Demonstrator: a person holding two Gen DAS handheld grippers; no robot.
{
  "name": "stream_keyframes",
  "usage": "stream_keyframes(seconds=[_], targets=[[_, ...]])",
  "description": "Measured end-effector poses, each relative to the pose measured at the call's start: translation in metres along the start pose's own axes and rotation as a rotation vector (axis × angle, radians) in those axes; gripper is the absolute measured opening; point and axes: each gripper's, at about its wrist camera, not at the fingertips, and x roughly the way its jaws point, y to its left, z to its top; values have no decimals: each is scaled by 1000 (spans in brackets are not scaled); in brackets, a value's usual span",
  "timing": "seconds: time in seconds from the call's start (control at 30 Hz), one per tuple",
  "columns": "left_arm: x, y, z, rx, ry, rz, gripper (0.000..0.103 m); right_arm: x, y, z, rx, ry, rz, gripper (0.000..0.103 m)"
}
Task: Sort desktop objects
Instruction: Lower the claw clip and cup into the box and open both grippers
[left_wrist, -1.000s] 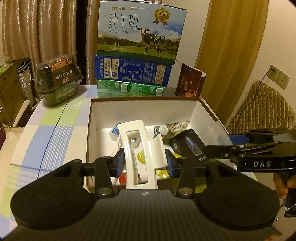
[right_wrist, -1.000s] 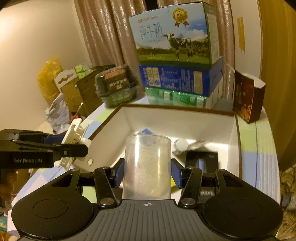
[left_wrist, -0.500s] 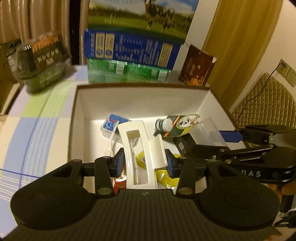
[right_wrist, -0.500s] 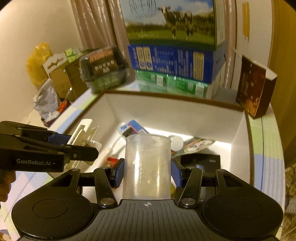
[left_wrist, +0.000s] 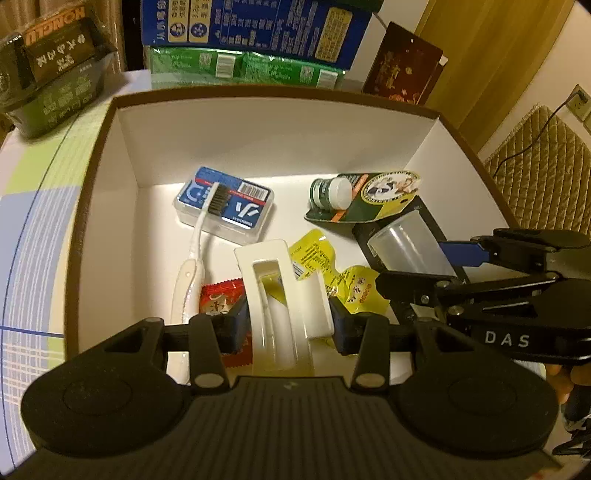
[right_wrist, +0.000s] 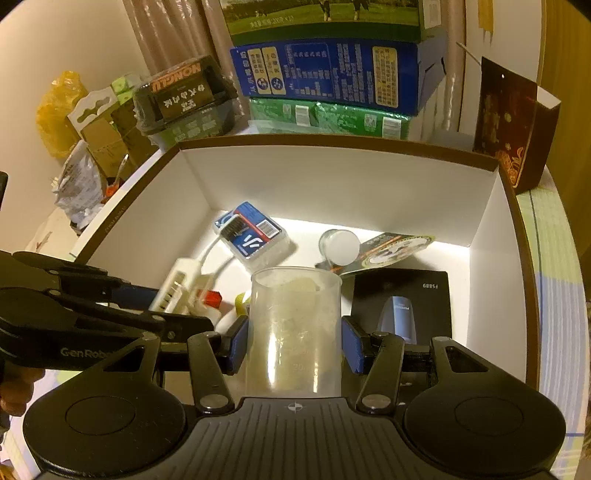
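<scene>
While both tongs hang over the open box, each is clamped on a find of its own.

From the left wrist, the left gripper (left_wrist: 286, 321) pinches a white hair clip (left_wrist: 280, 295) above the near side of the white-walled box (left_wrist: 258, 133), which sits on a checked tablecloth (left_wrist: 33, 221); inside lie a toothbrush (left_wrist: 195, 254), a blue floss case (left_wrist: 225, 205), a green pouch (left_wrist: 365, 195) and yellow sachets (left_wrist: 332, 266), with bare floor along the far wall. From the right wrist, the right gripper (right_wrist: 293, 339) squeezes a clear plastic cup (right_wrist: 295, 332) over the near right part, just beside a black shaver box (right_wrist: 402, 302); stacked milk cartons (right_wrist: 332, 74) crowd the table's far edge behind curtains (right_wrist: 166, 33).
</scene>
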Motion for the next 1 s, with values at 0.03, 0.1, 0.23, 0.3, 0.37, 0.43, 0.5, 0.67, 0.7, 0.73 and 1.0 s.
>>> stream_keyframes(seconds=[0.03,0.1,0.23,0.3,0.37,0.43,0.5,0.67,0.7,0.73,1.0], targets=[[2,0,1,0,3,-4,36,1,0,0,2,2,0,49],[4,-1,1,3,5,-11,36,2,-1,-1,6,7,0,49],[6,0,2,3,13,-16,36,3,-3,-4,20,16,6,49],[5,0,2,2,13,-13,36,3,-3,-5,20,19,9,49],[5,1,1,2,14,-10,36,4,-2,-5,19,20,9,49],[4,1,2,3,10,-2,36,4,-1,-5,19,23,12,49],[1,2,2,4,4,5,36,5,0,-5,16,25,12,49],[-6,3,4,3,-15,22,39,7,6,-5,-12,21,27,50],[-8,4,4,3,-18,25,41,7,7,-6,-22,17,25,53],[-10,4,4,3,-19,28,44,7,9,-7,-29,10,20,55],[-25,4,2,2,-45,53,56,-7,8,-10,-22,-21,-5,82]])
